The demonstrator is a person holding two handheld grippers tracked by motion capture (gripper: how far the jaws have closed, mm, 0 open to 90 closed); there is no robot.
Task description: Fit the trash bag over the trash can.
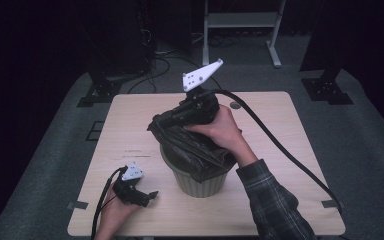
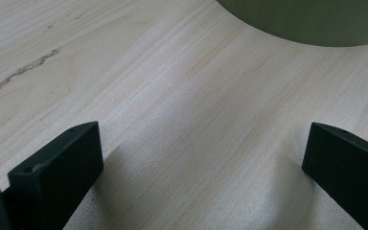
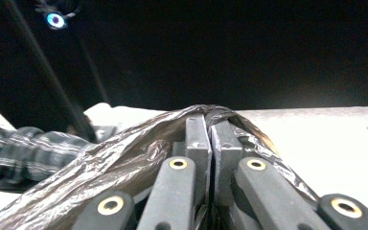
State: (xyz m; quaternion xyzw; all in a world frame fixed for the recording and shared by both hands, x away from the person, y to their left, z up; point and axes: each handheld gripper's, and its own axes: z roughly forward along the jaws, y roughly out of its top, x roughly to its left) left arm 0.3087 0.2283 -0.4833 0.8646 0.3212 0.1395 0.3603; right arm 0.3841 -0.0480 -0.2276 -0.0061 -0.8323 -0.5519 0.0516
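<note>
Black bag [image 1: 195, 145] hides bin [image 1: 200, 182] rim; bin base cut off top edge.

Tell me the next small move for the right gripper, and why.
Probably draw the black bag outward over the bin's rim. The right gripper is shut on its bunched edge, while the left gripper rests open on the table, apart.

Glossy crinkled plastic bag [image 1: 200, 145], wood-grain table [image 1: 130, 125]

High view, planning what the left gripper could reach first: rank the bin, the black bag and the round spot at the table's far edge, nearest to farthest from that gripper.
From the left gripper:
1. Bin, just to its right at the table's middle.
2. Black bag, draped over the bin's top, held up by the right gripper.
3. Round spot, at the far edge, beyond the bag.
</note>
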